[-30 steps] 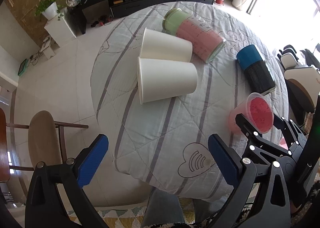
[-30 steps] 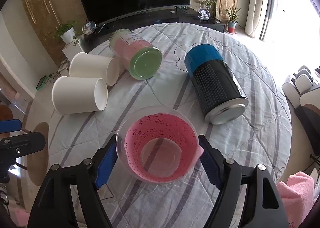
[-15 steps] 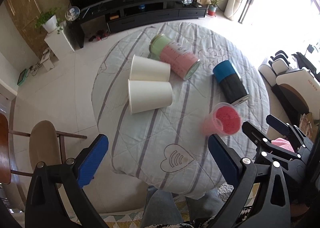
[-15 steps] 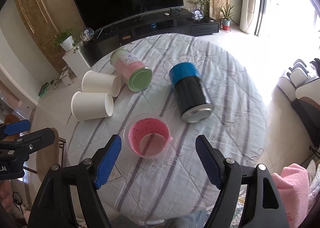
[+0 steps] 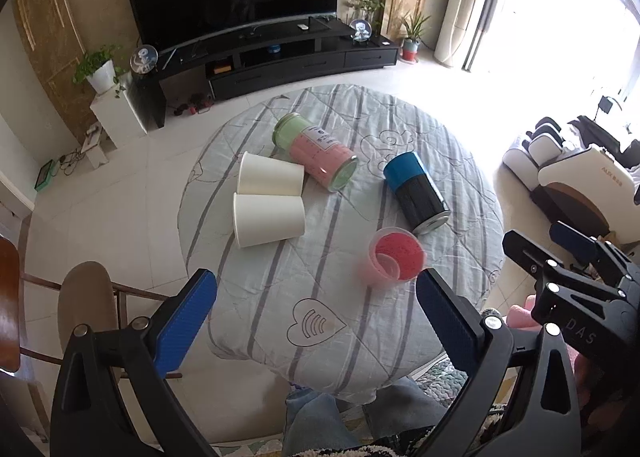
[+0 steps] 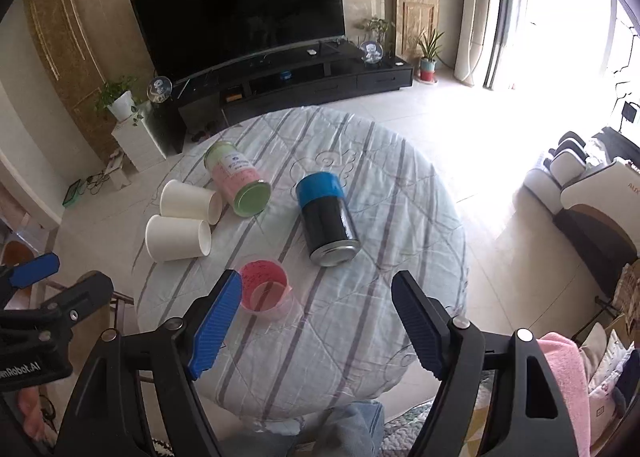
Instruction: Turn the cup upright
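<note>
Grippers first. Left gripper (image 5: 316,313): blue pads spread wide, nothing between them. Right gripper (image 6: 316,323): pads likewise wide apart, empty. Both hang above the near edge of the round table (image 6: 432,217), well clear of everything on its striped cloth (image 5: 280,273).

Nearest item: pink translucent cup (image 6: 264,291). Mouth faces up, base on the cloth; it appears to stand upright. In the right wrist view it sits just beyond the left pad (image 6: 216,321), left of the centre line between the fingers. In the left wrist view the same cup (image 5: 394,259) shows just above the right pad (image 5: 448,321).

Judgement: this cup needs no flip. Four vessels lie on their sides beyond it.

- Black tumbler with blue band (image 6: 326,217): long axis running away from the fingers, metal end toward the cameras. Almost dead ahead of the right gripper, so the right hand is the nearer one.
- Nearer white paper cup (image 5: 269,219): long axis crosswise, mouth to the left in the left wrist view. Nearly straight ahead of the left gripper, slightly left of centre; left hand nearer.
- Second white paper cup (image 5: 270,179): just behind the first, apparently touching it, same orientation.
- Pink and green tumbler (image 5: 316,153): farthest, lying diagonally, against the second paper cup.

Which vessel comes next cannot be told.
</note>
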Motion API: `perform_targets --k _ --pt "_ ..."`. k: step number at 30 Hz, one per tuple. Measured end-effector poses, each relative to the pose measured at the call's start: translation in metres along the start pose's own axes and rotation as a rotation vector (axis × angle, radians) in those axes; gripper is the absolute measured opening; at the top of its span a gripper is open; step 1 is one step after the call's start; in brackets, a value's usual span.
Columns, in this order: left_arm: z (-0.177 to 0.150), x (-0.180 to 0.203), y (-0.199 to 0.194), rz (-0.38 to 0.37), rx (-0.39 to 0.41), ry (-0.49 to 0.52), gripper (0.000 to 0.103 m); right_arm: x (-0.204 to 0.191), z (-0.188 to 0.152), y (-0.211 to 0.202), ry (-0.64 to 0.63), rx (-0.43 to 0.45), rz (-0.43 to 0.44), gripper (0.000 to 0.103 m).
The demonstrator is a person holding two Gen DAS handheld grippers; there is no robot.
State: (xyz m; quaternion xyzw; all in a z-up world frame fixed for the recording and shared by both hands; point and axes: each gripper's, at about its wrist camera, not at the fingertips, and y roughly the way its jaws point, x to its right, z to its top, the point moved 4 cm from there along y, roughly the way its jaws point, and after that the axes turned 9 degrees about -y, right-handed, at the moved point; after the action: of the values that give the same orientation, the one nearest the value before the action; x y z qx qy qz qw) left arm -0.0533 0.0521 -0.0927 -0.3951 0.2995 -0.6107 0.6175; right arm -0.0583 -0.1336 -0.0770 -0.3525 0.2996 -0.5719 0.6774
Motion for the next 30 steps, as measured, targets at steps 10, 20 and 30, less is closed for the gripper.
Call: perform_targets --k 10,20,30 --pt "0.006 0.023 -0.039 -0.013 0.139 0.032 0.101 0.009 0.010 -0.047 -0.005 0.130 -0.041 0.078" --pt "0.021 0.040 -0.082 -0.041 0.316 0.067 0.103 0.016 0.028 -0.090 -0.011 0.284 -0.107 0.080" --pt "0.029 0.049 -0.104 -0.066 0.417 0.086 0.103 0.017 0.032 -0.104 -0.032 0.356 -0.159 0.081"
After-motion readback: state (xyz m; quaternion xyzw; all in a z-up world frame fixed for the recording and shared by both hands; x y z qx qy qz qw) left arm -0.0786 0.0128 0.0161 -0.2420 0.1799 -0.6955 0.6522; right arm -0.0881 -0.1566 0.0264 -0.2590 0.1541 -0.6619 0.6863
